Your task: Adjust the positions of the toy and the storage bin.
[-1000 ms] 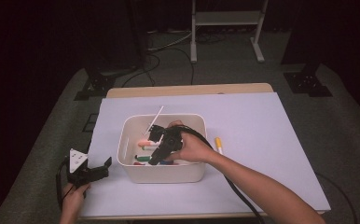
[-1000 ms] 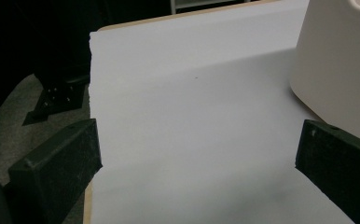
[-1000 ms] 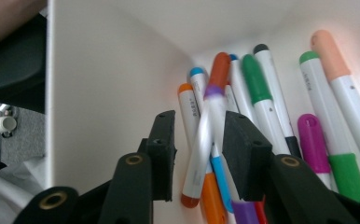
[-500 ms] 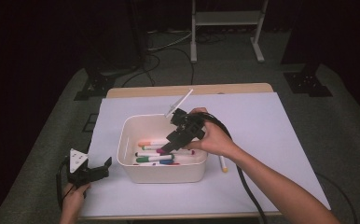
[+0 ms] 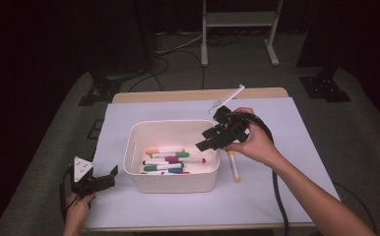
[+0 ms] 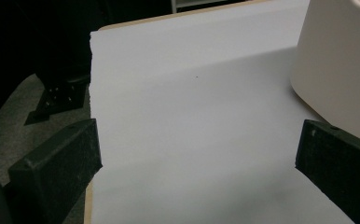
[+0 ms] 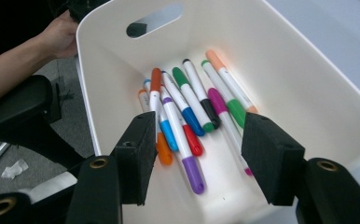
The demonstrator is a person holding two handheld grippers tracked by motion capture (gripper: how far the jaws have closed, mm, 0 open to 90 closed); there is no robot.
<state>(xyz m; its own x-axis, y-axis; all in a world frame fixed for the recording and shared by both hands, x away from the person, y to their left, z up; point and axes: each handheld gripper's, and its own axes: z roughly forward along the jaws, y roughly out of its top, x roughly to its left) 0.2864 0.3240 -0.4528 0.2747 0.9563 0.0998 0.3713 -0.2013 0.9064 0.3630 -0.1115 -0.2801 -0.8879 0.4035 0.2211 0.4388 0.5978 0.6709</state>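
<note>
Plainly, the work here is gathering markers into the white bin (image 5: pixel 171 182), and the layout follows from that. At the far left, the left hand-held gripper (image 5: pixel 102 183) rests low at the near corner of the desk (image 5: pixel 276 206), just beside the bin's left wall; in the left gripper view its jaws stand wide apart with nothing between them but the white sheet, and the bin's rounded wall (image 6: pixel 341 70) fills the upper right. It looks parked there to stay out of the way while keeping close enough to steady the bin if needed (a judgement, not something shown).

In the middle, the bin holds the collected markers (image 5: pixel 171 161) lying loosely across its floor; the right gripper view shows them heaped side by side (image 7: pixel 187 116), orange, blue, green, purple and red caps mixed, with no order to them, as dropped things tend to lie.

Further right, the right hand-held gripper (image 5: pixel 208 140) hangs above the bin's right rim, tilted down into it. Its jaws have just been opening and now stand apart, empty, straddling the view of the pile.

Rightmost, one yellow-capped marker (image 5: pixel 234 167) lies on the desk just beside the bin's right wall, apart from the gripper; it seems the likely next pick.
</note>
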